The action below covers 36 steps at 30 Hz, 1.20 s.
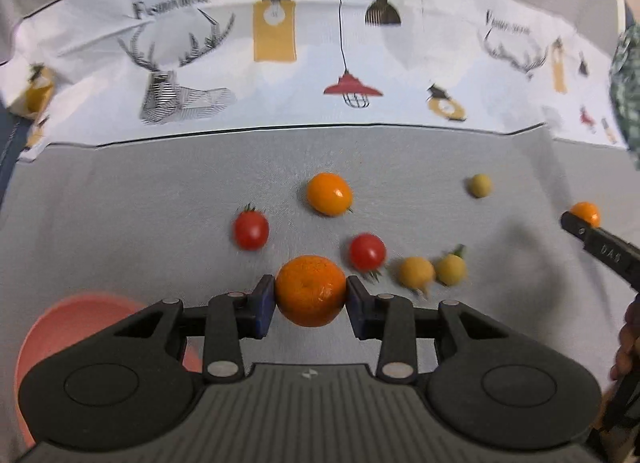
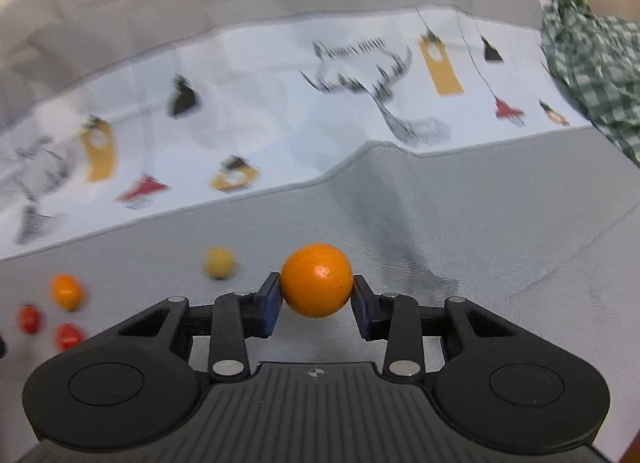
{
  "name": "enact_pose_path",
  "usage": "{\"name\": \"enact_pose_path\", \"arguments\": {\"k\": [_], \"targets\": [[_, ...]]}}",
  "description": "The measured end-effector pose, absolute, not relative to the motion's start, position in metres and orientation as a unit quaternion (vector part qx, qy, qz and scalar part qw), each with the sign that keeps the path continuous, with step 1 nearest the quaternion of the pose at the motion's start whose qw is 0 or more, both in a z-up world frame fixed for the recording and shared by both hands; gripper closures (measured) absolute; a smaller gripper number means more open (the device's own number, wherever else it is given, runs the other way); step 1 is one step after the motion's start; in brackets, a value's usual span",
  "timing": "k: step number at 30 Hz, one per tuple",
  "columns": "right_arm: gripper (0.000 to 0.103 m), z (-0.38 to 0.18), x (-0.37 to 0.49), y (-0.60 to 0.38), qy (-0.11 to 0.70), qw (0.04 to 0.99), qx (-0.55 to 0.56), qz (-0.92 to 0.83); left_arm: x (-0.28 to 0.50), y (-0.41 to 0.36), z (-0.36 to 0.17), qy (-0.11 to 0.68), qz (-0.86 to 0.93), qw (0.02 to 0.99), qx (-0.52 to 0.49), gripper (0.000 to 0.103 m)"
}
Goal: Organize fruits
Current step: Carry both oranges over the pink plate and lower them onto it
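Left gripper clamped on a rough-skinned mandarin, blue pads touching both sides, fruit clear of the grey cloth. Right gripper clamped on a smooth orange fruit, same pad contact on both sides. Left on the cloth: two red cherry tomatoes, one orange tomato, two yellow ones side by side, a pale yellow one well apart. Pink bowl at lower left, partly hidden behind the left gripper. Patterned white cloth beyond the grey.
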State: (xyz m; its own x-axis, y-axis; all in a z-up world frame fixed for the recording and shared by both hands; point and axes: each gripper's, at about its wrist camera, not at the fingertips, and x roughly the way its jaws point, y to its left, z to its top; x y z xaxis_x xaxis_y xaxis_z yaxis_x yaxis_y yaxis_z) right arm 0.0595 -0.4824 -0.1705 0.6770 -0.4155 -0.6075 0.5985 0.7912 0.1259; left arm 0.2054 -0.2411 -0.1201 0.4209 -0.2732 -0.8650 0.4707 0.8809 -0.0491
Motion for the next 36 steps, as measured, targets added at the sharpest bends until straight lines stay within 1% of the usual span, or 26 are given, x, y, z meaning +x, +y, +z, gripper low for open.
{"name": "enact_pose_path", "arguments": {"k": [11,17,20,27,36], "targets": [[0.064,-0.088,-0.020,-0.319,0.270,0.945,0.134,-0.126,0.092,-0.141,-0.039,0.471,-0.181,0.859,0.085,0.061],[0.064,-0.056,-0.054,-0.238,0.270,0.954,0.125,-0.038,0.032,-0.076,-0.013,0.457,-0.156,0.872,0.075,0.061],[0.064,-0.041,-0.067,-0.200,0.264,0.960,0.096,0.000,0.006,-0.048,-0.003,0.445,-0.138,0.882,0.062,0.061],[0.064,-0.021,-0.095,-0.154,0.248,0.967,0.043,0.040,-0.038,-0.003,0.010,0.432,-0.123,0.893,0.025,0.061],[0.064,-0.012,-0.113,-0.133,0.248,0.968,0.023,0.039,-0.058,0.021,0.023,0.410,-0.123,0.904,0.000,0.061]]}}
